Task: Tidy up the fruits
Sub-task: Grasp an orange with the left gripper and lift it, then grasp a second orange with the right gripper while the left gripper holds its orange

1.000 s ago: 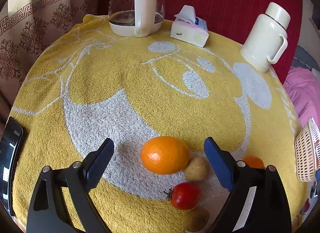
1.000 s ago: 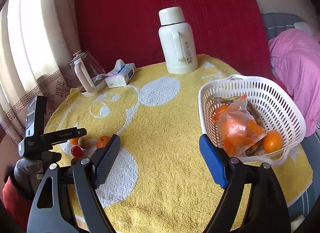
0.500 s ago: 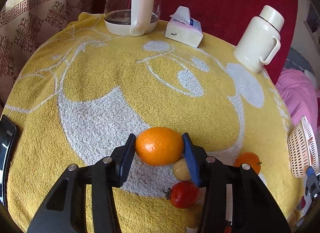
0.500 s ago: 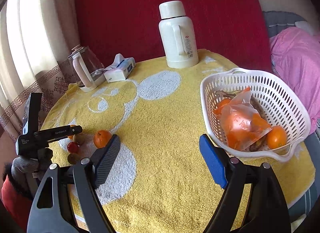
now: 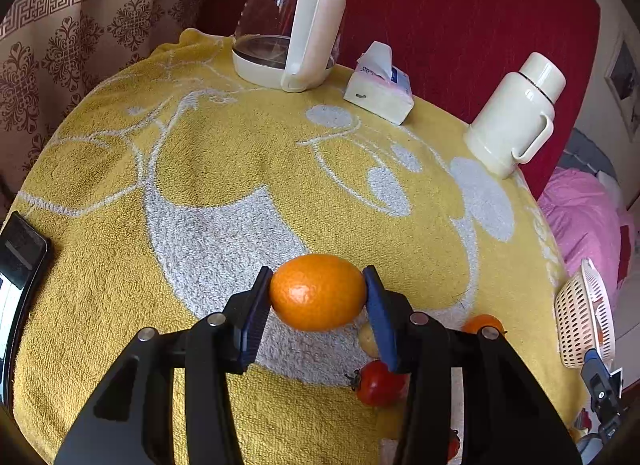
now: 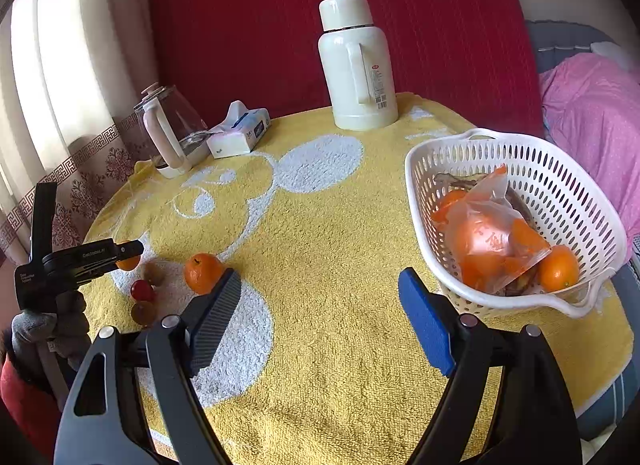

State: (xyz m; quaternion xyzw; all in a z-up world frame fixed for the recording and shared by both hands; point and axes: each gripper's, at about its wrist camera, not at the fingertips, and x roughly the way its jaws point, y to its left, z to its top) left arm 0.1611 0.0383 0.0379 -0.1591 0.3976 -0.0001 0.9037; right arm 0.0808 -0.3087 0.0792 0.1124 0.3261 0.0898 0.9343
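My left gripper (image 5: pixel 318 293) is shut on an orange (image 5: pixel 318 291) and holds it just above the yellow towel; it also shows in the right wrist view (image 6: pixel 128 255). Beside it lie a red tomato (image 5: pixel 378 383), a small brown fruit (image 5: pixel 368 339) and a second orange (image 5: pixel 482 323), which the right wrist view (image 6: pixel 202 272) shows too. My right gripper (image 6: pixel 320 313) is open and empty over the towel's middle. The white basket (image 6: pixel 568 189) at the right holds an orange (image 6: pixel 558 268) and a plastic bag of fruit (image 6: pixel 490 237).
A glass kettle (image 5: pixel 288 21), a tissue pack (image 5: pixel 380 87) and a cream thermos (image 5: pixel 516 113) stand along the table's far edge. A phone (image 5: pixel 16 257) lies at the left edge. A pink blanket (image 6: pixel 592 105) lies to the right.
My left gripper closed on the orange and lifted it slightly off the towel. My right gripper stayed open and shifted a little.
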